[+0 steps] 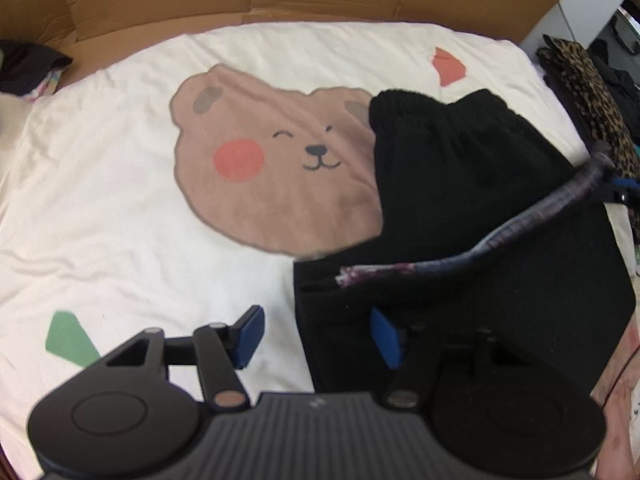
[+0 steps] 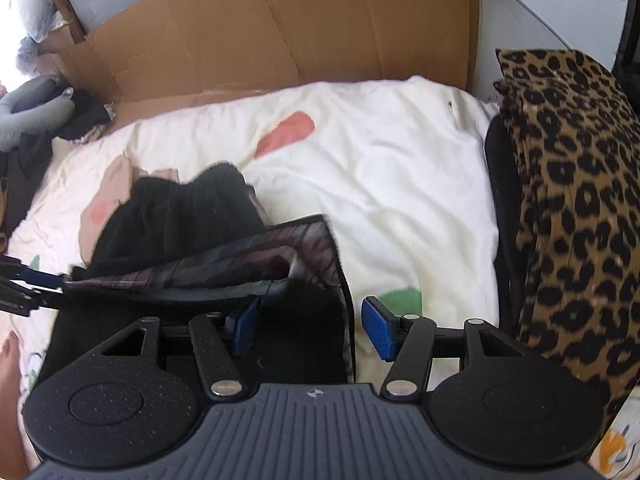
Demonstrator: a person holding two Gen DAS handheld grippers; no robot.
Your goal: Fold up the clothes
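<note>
Left gripper point(image 1: 316, 336) sat nearest the lens, jaws apart, nothing pinched. Its right pad hung over the near-left corner of the black garment point(image 1: 460, 168), its left pad over bare white blanket point(image 1: 120, 200). Right gripper point(image 2: 312, 330) was also released, jaws wide, with the garment's right edge lying under the gap and no pad pressing it.

The garment lay on the blanket's right side, elastic waistband at the far end, covering part of the bear print point(image 1: 272, 168). A plaid lining edge point(image 1: 500, 236) stood raised across the garment, running from near 1 gripper's tips toward the other's. Blur made it unclear whether either tip touched it.

Step, as judged: a fold of the garment was in progress, with the flap not yet flat. Next move likely calls for closing both grippers on the raised edge, or on the 2 near corners, then carrying it toward the waistband and laying it square.

Leopard-print cloth point(image 2: 572, 200) lay stacked at far right, with cardboard point(image 2: 280, 32) behind the blanket.
</note>
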